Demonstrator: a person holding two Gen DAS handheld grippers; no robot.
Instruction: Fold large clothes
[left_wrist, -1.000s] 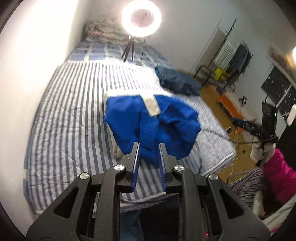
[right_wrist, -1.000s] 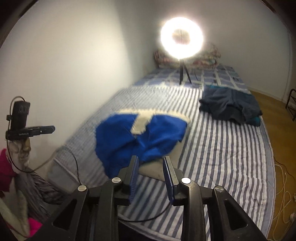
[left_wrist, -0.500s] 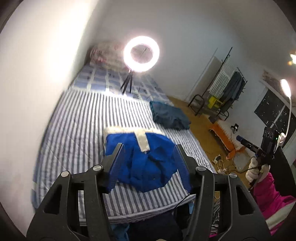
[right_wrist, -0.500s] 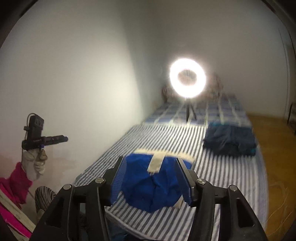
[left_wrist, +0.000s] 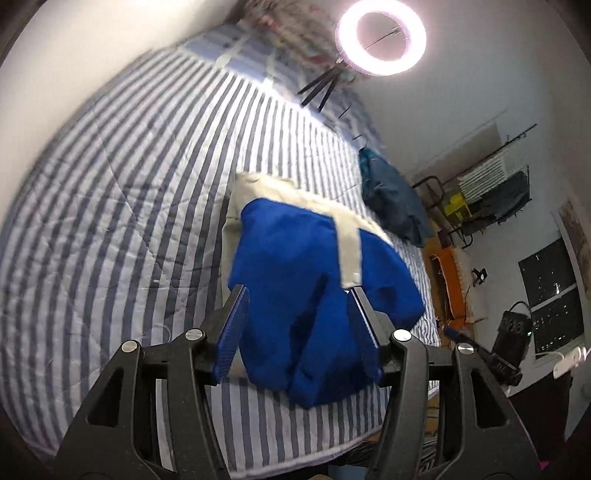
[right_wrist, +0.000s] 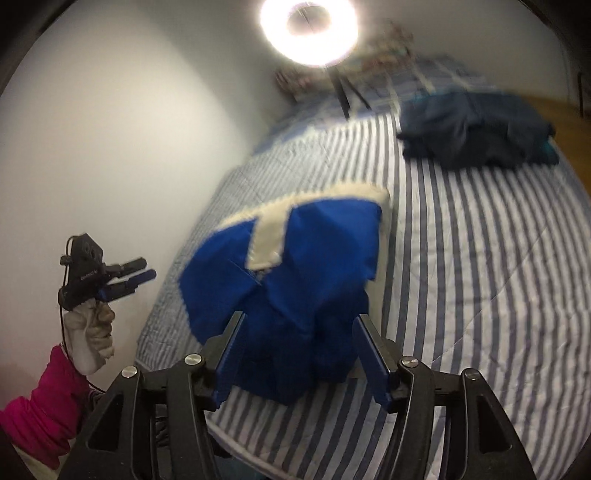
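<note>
Both our tongs stand wide apart and hold nothing — the left tongs (left_wrist: 295, 328) and the right tongs (right_wrist: 300, 354) each frame the blue garment (left_wrist: 317, 302) between their blades without touching it. It lies in a crumpled heap on the striped bed (left_wrist: 122, 206), near the foot edge closest to us, straight ahead of and below both tongs. Its cream band (right_wrist: 273, 236) runs away from us toward the ring light (left_wrist: 380, 37), so we judge the long axis points up the bed. A dark folded garment (right_wrist: 476, 129) sits well apart, further up on the right. Neither hand looks clearly nearer; we would drop each onto its own side of the near hem.
</note>
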